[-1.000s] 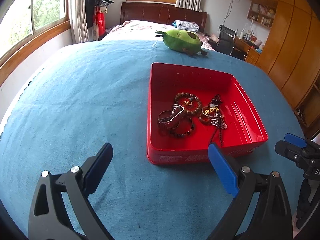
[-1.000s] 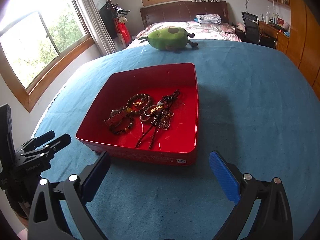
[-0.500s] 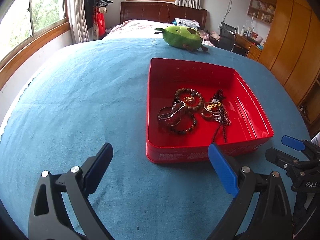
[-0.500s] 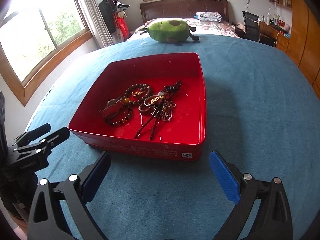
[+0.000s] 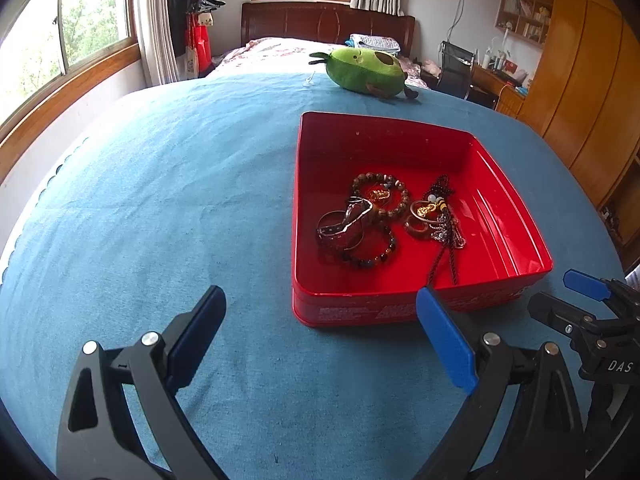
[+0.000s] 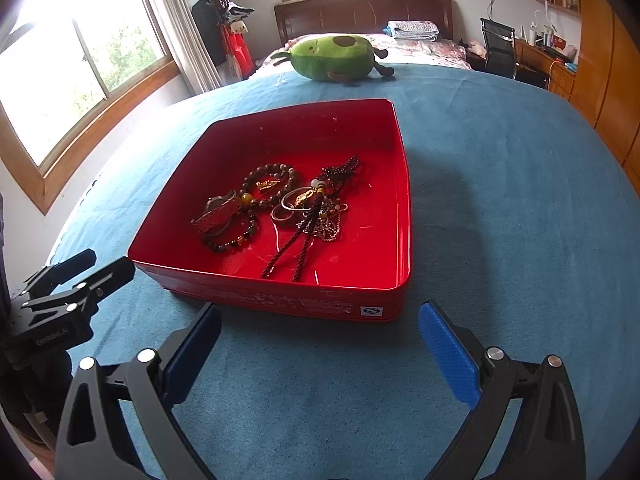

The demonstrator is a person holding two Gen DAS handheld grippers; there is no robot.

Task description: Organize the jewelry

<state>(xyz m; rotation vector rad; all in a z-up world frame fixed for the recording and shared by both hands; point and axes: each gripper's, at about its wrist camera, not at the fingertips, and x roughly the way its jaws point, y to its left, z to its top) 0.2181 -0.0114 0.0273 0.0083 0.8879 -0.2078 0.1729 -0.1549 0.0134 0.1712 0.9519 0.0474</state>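
A red tin tray (image 5: pixel 360 312) (image 6: pixel 280 300) sits on the blue cloth, right of centre in the left wrist view. Inside it lie a brown bead bracelet (image 5: pixel 370 178) (image 6: pixel 272 168), a dark bead bracelet (image 5: pixel 372 260) (image 6: pixel 232 242), a metal bangle (image 5: pixel 340 226) (image 6: pixel 218 212), rings (image 5: pixel 418 226) (image 6: pixel 284 214) and a dark cord necklace (image 5: pixel 444 248) (image 6: pixel 308 228), all bunched together. My left gripper (image 5: pixel 320 291) (image 6: pixel 108 262) is open just short of the tray's near-left corner. My right gripper (image 6: pixel 320 307) (image 5: pixel 556 292) is open before the near wall. Neither holds anything.
A green avocado plush (image 5: pixel 364 70) (image 6: pixel 332 58) lies at the far edge of the blue-covered table (image 5: pixel 160 200). Beyond it stand a bed, a desk and a chair. Windows run along the left and wooden wardrobes along the right.
Both grippers have moved forward toward the tray, which now fills more of each view. Their jaws stayed open, and the jewelry has not shifted.
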